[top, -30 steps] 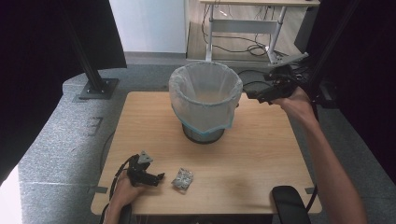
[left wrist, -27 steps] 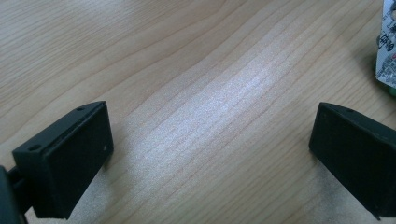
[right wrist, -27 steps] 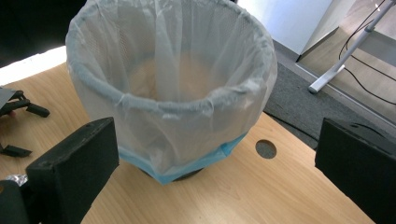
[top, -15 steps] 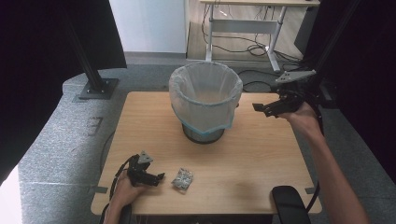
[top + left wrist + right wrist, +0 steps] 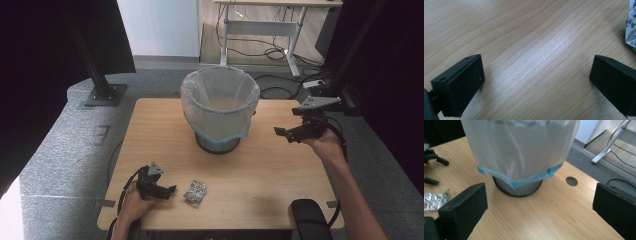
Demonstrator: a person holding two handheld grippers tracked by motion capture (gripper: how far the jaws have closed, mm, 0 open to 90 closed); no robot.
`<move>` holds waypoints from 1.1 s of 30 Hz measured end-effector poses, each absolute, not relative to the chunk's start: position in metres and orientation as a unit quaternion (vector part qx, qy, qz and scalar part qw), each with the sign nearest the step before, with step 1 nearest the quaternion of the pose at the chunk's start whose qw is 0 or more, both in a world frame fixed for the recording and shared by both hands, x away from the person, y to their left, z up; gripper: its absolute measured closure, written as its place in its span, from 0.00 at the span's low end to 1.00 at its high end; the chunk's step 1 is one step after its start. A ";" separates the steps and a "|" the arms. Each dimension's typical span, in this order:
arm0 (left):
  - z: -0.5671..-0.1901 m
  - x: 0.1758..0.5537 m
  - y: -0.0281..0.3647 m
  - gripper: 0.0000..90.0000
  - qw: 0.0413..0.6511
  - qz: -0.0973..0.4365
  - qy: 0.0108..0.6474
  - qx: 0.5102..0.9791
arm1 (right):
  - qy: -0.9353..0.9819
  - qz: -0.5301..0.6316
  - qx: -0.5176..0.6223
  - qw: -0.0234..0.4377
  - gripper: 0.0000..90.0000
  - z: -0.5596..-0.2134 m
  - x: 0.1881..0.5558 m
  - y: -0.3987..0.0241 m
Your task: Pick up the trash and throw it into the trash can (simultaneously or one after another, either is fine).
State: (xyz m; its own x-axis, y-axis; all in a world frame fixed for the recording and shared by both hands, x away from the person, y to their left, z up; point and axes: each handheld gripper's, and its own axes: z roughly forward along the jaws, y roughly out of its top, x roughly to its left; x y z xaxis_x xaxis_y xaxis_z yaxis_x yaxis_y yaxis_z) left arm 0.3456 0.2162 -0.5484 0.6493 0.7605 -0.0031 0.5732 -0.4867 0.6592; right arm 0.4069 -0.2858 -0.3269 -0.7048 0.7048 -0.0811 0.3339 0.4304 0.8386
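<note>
A crumpled foil wrapper (image 5: 195, 191) is seen lying flat on the wooden table (image 5: 280, 190), near its front edge.

The wrapper is silvery and creased, with small print visible. Just beside it, the left gripper (image 5: 167, 191) is held low with its jaws spread apart and nothing between them. Farther back, a bin (image 5: 220, 107) lined with a clear, blue-edged bag (image 5: 218, 131) is stood mid-table; its contents cannot be made out. The right gripper (image 5: 281, 134) is held above the table, right of the bin, jaws released and empty.
</note>
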 end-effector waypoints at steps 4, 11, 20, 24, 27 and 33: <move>-0.548 0.346 0.216 0.00 0.321 0.146 0.393 0.849 | 0.816 0.426 0.326 0.215 0.00 -0.344 0.403 -0.291; -0.548 0.345 0.216 0.00 0.321 0.146 0.393 0.849 | 0.819 0.416 0.331 0.218 0.00 -0.371 0.395 -0.296; -0.548 0.346 0.216 0.00 0.320 0.146 0.393 0.850 | 0.820 0.404 0.337 0.225 0.00 -0.403 0.385 -0.300; -0.549 0.346 0.216 0.00 0.321 0.146 0.393 0.849 | 0.820 0.402 0.340 0.224 0.00 -0.415 0.383 -0.300; -0.549 0.346 0.216 0.00 0.321 0.146 0.393 0.849 | 0.822 0.395 0.342 0.225 0.00 -0.427 0.382 -0.298; -0.549 0.345 0.216 0.00 0.321 0.147 0.394 0.849 | 0.825 0.389 0.348 0.216 0.00 -0.459 0.379 -0.298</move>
State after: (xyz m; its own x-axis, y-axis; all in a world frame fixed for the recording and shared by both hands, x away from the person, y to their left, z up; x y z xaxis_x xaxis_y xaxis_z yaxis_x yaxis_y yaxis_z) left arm 0.3452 0.2160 -0.5487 0.6465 0.7629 -0.0039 0.5745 -0.4835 0.6605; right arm 0.3786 -0.2978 -0.4591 -0.6646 0.7422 -0.0858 0.4064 0.4555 0.7920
